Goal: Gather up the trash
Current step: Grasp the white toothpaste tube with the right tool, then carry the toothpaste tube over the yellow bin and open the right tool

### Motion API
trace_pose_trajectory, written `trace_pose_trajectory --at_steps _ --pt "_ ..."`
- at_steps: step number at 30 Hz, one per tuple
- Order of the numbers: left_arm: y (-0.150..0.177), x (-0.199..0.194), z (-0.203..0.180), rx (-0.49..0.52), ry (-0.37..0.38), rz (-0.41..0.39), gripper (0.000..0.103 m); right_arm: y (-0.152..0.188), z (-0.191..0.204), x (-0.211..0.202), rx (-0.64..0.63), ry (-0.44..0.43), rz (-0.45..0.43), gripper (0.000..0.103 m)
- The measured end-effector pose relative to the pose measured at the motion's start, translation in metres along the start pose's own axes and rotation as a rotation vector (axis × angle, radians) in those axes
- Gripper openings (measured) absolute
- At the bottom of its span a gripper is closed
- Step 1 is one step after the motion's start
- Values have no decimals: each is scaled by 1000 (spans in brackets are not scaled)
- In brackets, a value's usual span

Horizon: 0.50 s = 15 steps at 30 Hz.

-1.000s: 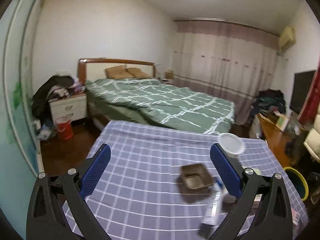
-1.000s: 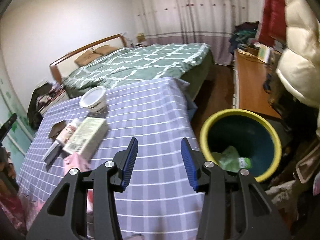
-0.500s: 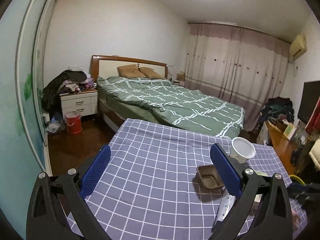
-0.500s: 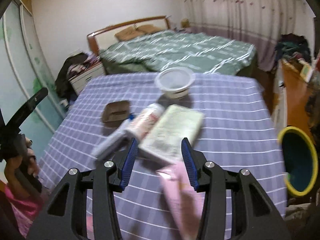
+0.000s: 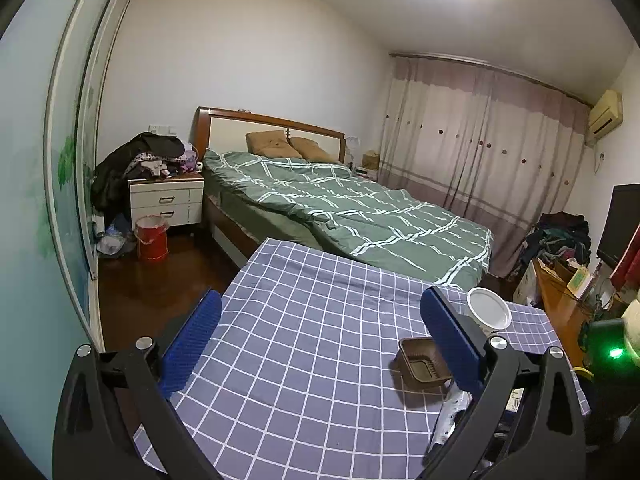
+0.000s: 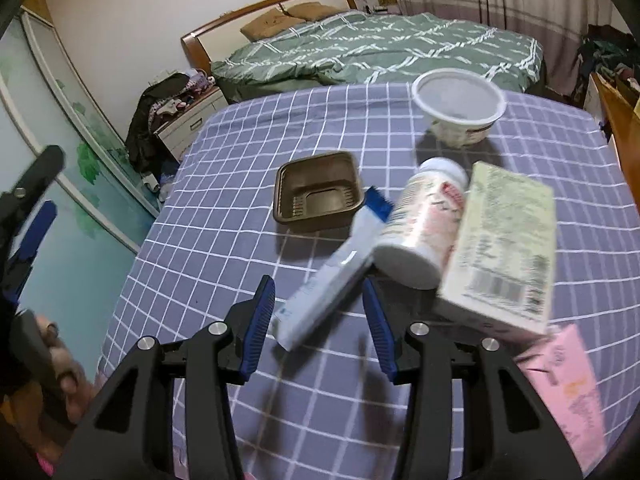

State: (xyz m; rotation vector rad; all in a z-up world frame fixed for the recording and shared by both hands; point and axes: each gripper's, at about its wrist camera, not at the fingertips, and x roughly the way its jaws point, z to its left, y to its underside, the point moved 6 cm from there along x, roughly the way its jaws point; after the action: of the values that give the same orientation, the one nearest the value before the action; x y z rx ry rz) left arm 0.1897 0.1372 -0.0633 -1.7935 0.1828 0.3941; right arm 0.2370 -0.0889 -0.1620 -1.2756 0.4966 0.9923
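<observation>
Left wrist view: taken from low at the near left edge of the checked table (image 5: pixel 304 360), faced nearly level toward the far bed (image 5: pixel 340 208). Right wrist view: tilted steeply down, close over the table (image 6: pixel 224 208). Shared by both: brown tray (image 5: pixel 420 364) (image 6: pixel 318 188), white cup (image 5: pixel 489 313) (image 6: pixel 459 106), bed (image 6: pixel 380 48).

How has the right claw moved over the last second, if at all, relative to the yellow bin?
Yes. The right claw has swung away from the bin, now out of view, to hang open over the white tube on the checked tablecloth.
</observation>
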Motion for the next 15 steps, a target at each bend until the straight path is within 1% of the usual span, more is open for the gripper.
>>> trace_pose_trajectory --at_steps 3,6,9,11,13,15 --pt "1 0 0 2 -5 4 98 4 1 15 21 6 35 44" --pt "1 0 -1 4 -4 9 98 8 -2 25 39 24 50 44" --pt "2 2 -3 9 -2 17 98 7 -3 27 37 34 39 44" --pt "2 3 -5 16 -2 19 98 8 -2 26 32 33 37 36" --pt "3 4 -6 21 -4 21 98 10 -1 25 19 25 38 21" --pt "4 5 -6 25 -9 24 98 12 1 21 7 6 30 17"
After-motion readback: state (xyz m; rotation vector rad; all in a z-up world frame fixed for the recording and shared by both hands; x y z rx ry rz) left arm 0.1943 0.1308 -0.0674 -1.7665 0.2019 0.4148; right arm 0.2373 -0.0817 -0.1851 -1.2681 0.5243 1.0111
